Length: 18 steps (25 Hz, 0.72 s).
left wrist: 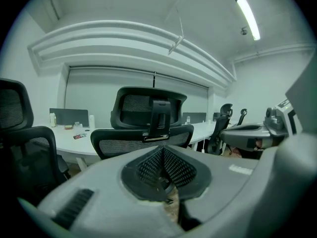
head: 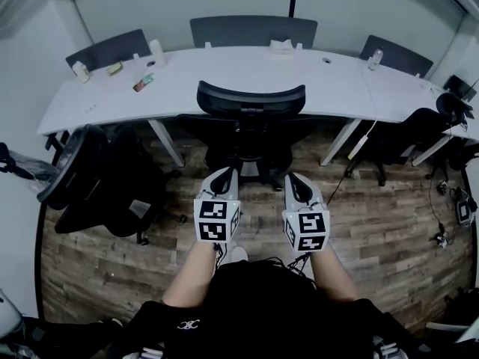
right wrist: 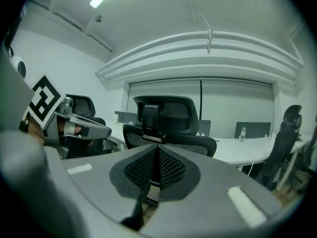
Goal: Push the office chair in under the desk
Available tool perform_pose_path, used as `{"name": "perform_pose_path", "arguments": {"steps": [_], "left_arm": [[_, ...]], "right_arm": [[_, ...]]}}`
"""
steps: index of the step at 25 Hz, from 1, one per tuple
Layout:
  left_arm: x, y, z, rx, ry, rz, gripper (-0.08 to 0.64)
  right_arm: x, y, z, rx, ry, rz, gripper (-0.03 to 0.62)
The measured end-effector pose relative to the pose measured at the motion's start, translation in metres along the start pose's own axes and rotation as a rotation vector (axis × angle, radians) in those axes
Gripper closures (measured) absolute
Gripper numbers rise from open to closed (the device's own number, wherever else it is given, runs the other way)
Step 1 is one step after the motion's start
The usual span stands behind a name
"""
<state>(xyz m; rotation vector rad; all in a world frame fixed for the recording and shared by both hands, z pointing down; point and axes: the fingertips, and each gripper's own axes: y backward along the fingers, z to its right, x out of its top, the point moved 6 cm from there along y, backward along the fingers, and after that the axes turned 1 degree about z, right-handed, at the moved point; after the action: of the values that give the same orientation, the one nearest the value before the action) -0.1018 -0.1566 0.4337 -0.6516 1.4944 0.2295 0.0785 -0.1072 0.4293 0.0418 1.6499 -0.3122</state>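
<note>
1. Two claws are held side by side, the left claw [head: 222, 175] and the right claw [head: 296, 179]. Each has its jaws pressed together with nothing between them, as each claw's own view shows. Neither touches anything.
2. Straight ahead of both claws, near but apart from them, stands the office chair [head: 251, 99]. Its back is turned to them and its seat faces the desk [head: 224, 77] beyond it. From above, the top of the backrest overlaps the desk's near edge. How far the seat already sits under the top I cannot tell.
3. The step in hand looks like the approach, with contact not yet made. The next move likely calls for setting both closed claws against the backrest, one on each side of its middle spine. An even forward push should then roll the chair straight without turning it.
4. Two slanted desk legs flank the chair, the left leg [head: 166, 142] ahead-left of the left claw and the right leg [head: 340, 140] ahead-right of the right claw. The chair must pass between them.
5. Farther out, a cable [head: 361, 146] hangs beyond the right leg and could catch a castor if the chair drifts that way.
6. A second chair [head: 97, 178] stands well left of the left claw, and a third chair [head: 419, 133] far to the right. Neither blocks the path.
7. Small items and a bottle [head: 156, 51] sit on the desk top, beyond the chair and to the left.
</note>
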Motion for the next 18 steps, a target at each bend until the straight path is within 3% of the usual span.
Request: {"name": "perform_pose_path", "arguments": {"steps": [12,18], "left_arm": [[0.011,-0.064,-0.068,-0.038,-0.03,-0.016,0.554],[0.02,-0.084,-0.1,-0.001,-0.127,-0.043,0.548]], "right_arm": [[0.003,-0.072,0.006,-0.086,-0.037,-0.013,0.583],[0.005,-0.087,0.026,-0.108,0.005,-0.052,0.583]]}}
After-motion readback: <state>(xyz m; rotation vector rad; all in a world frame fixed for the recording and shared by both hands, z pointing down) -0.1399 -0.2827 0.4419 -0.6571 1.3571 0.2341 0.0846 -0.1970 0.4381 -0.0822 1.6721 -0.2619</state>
